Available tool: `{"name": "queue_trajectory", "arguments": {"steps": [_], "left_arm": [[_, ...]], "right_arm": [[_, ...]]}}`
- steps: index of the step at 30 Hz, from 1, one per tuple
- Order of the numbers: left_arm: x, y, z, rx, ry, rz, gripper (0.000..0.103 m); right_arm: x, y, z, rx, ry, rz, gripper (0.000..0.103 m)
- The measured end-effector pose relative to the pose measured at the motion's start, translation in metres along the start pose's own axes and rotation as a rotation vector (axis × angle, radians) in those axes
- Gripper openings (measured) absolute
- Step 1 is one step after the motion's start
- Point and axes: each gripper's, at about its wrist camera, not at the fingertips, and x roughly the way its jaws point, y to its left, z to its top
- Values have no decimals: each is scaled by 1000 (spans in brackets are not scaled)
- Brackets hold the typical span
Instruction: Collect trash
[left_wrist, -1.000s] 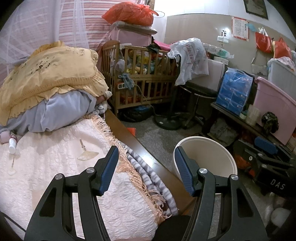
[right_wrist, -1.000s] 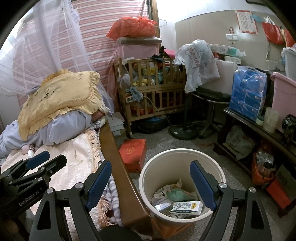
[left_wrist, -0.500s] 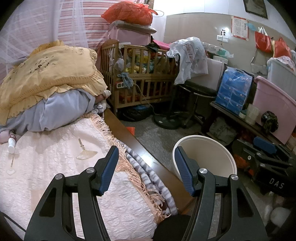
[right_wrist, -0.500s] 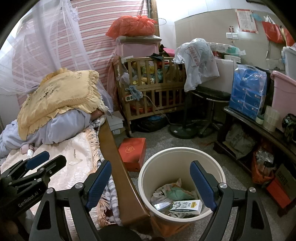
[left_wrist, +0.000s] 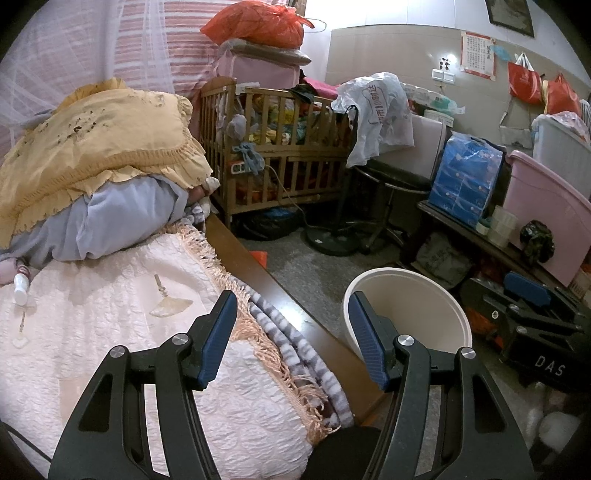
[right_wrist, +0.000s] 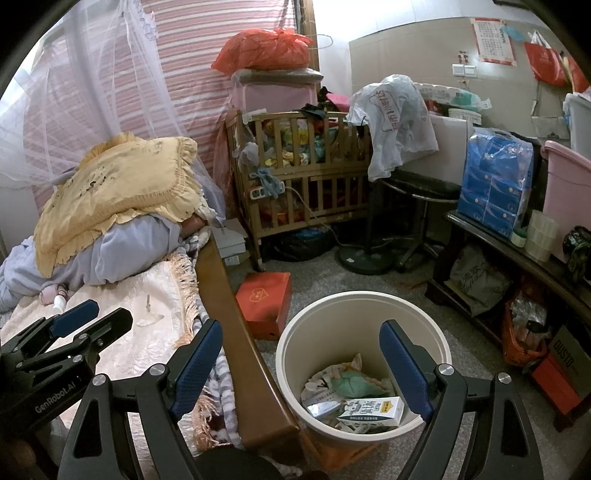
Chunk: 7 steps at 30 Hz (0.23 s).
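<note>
Nothing has shifted since the earlier frames: both hands hold position. Your left claw (left_wrist: 291, 332) and right claw (right_wrist: 301, 363) stand apart, empty. Below the right claw, the trash bin (right_wrist: 364, 299) already holds a milk carton (right_wrist: 371, 411) and wrappers. Beside it runs the bed's wooden rail (right_wrist: 236, 332); on the bed (left_wrist: 110, 295) lie a fan-shaped scrap (left_wrist: 170, 304) and small bottle (left_wrist: 21, 286), likely next pickups. Beyond, the crib (left_wrist: 280, 155) blocks nothing.

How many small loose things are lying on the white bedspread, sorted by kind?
Fan-shaped scraps: 2
Bottle: 1
Total: 3
</note>
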Motion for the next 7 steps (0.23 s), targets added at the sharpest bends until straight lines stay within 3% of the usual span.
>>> {"name": "queue_trajectory", "arguments": {"steps": [7], "left_arm": [[3,6,-5,-16,10,-12,62]], "right_arm": [[5,-1,-9,-12,12,4,85]]}}
